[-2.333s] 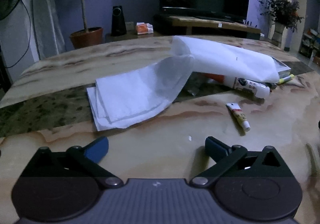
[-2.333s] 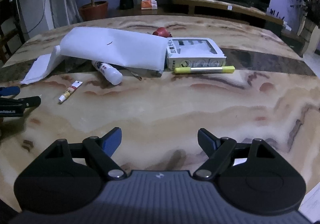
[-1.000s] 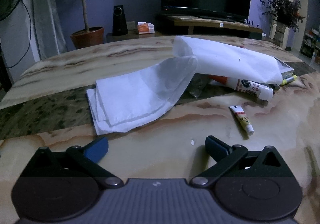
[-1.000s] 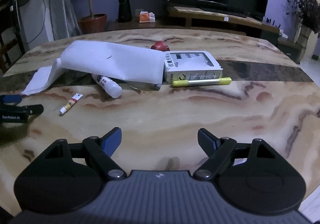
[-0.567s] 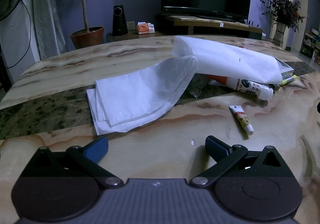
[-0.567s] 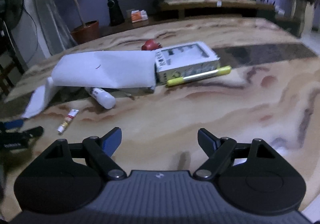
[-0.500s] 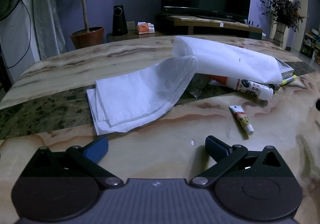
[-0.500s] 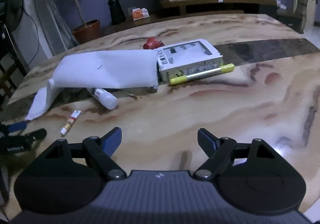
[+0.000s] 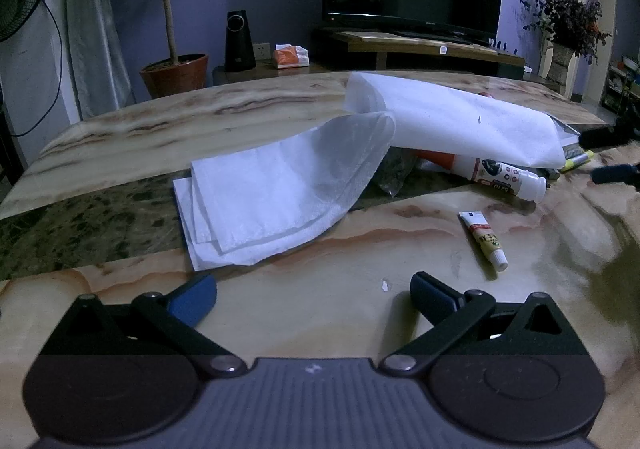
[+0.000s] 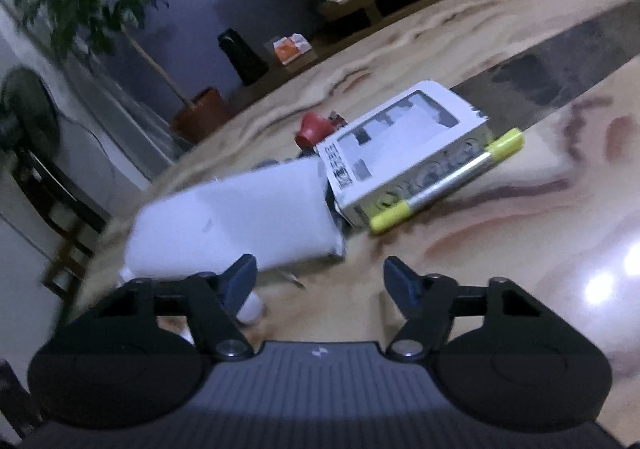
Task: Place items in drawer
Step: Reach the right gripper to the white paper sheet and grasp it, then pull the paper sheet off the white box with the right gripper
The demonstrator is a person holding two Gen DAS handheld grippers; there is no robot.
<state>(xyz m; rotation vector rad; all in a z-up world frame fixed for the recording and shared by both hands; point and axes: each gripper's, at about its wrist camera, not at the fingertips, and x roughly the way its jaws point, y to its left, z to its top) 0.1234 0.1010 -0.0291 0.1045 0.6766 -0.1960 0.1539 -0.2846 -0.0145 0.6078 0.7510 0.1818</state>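
Items lay loose on the worktop (image 9: pixel 280 313): a small tube (image 9: pixel 483 239), a glue bottle (image 9: pixel 504 177), a yellow pen (image 10: pixel 444 183) touching a white box (image 10: pixel 400 153), partly under soft white paper (image 9: pixel 288 185). No drawer showed. Both the left claw (image 9: pixel 314 295) and right claw (image 10: pixel 320 275) were spread wide, holding nothing. The tube looked light and squashy, best pinched across its middle; the round pen might roll.

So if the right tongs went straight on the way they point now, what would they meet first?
Probably the white foam sheet draped over the clutter, near its right edge; the right tongs are open and empty. Motion blur leaves depth unclear.
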